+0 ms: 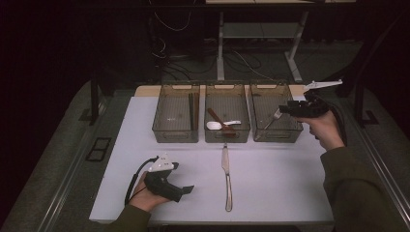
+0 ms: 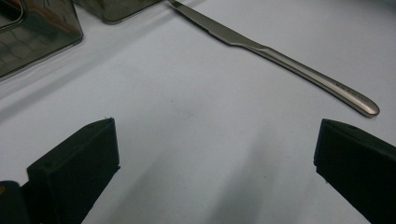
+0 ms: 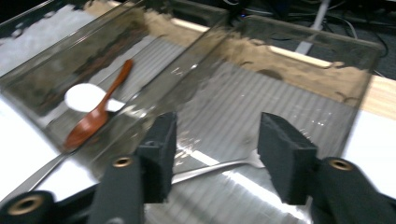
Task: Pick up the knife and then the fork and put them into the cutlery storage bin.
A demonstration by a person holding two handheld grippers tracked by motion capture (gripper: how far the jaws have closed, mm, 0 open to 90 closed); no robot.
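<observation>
While the left gripper (image 1: 186, 190) sits gaping on the white table (image 1: 290, 193), the right gripper (image 1: 284, 109) hovers over the smoky see-through bin (image 1: 263, 133). Left gripper view: smooth steel knife (image 2: 280, 60), untouched. Right gripper view: jaws apart above the shiny fork (image 3: 210, 170) on ribbed plastic.

White table (image 1: 290, 193), 3 clear bins (image 1: 227, 118) at back, knife (image 1: 226, 176) in front

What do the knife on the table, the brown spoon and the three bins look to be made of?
Knife: polished steel, going by its silvery shine.
Brown spoon: probably wood or brown plastic; reddish and glossy.
Bins: smoky see-through plastic, apparently; contents show through the walls.
</observation>
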